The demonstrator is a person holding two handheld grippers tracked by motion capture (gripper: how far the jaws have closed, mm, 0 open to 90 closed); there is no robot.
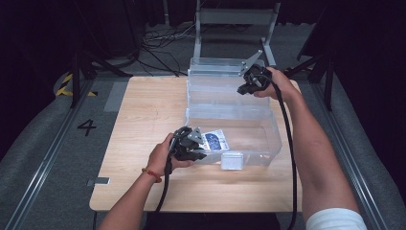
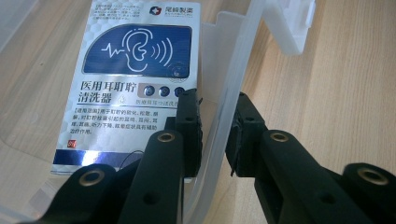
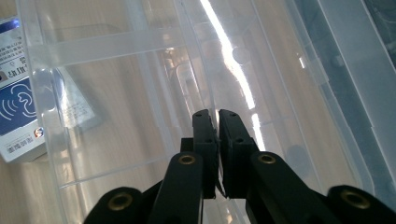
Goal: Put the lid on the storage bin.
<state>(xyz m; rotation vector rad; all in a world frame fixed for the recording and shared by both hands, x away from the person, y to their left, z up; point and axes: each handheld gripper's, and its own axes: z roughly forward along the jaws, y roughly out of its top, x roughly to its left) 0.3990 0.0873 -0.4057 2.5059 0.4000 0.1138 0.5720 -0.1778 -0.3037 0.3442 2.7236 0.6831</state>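
A clear plastic box (image 1: 270,136) stands open on the wooden table (image 1: 143,110), its lid (image 1: 215,72) raised behind it. Inside, near the front left corner, lies a blue and white packet (image 1: 215,141) printed with an ear drawing (image 2: 135,84) (image 3: 16,116). My left gripper (image 1: 198,153) straddles the box's front wall (image 2: 233,70), one jaw inside and one outside, shut on it (image 2: 215,100). My right gripper (image 1: 244,89) is up at the lid's right end. Its jaws (image 3: 217,114) are shut on the lid's thin clear edge (image 3: 233,56).
A white latch tab (image 1: 231,160) (image 2: 294,28) hangs on the box's front. A grey metal frame (image 1: 234,17) and loose cables (image 1: 163,36) sit beyond the table's far edge. Bare tabletop stretches left of the box and along the front.
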